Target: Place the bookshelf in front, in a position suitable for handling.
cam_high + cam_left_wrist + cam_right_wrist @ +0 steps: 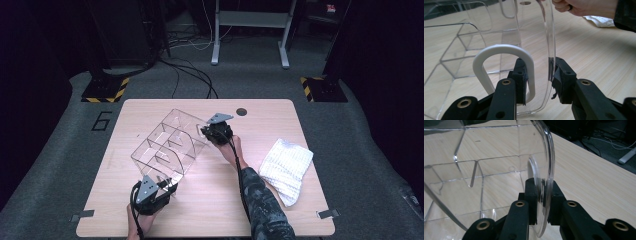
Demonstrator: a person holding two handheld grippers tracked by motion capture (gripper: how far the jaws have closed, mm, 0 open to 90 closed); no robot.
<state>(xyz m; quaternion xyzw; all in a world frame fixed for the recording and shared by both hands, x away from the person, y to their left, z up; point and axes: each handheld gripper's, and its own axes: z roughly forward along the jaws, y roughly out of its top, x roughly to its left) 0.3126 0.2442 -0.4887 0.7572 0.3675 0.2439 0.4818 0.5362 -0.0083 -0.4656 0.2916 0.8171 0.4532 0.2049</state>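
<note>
The left hand-held gripper (539,83) straddled the clear acrylic organizer (534,37) end wall and its white handle (499,50). The organizer stood on the wooden tabletop (594,57). The person's other hand (584,7) held the far end.

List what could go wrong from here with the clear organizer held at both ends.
1. The right gripper pinches only the thin rounded edge of the clear organizer; the smooth acrylic might slip out if lifted.
2. The left gripper clamps the opposite end wall beside the white handle; uneven lifting could twist or crack the panels.
3. The white cloth lies close to the person's right forearm and may get dragged.
</note>
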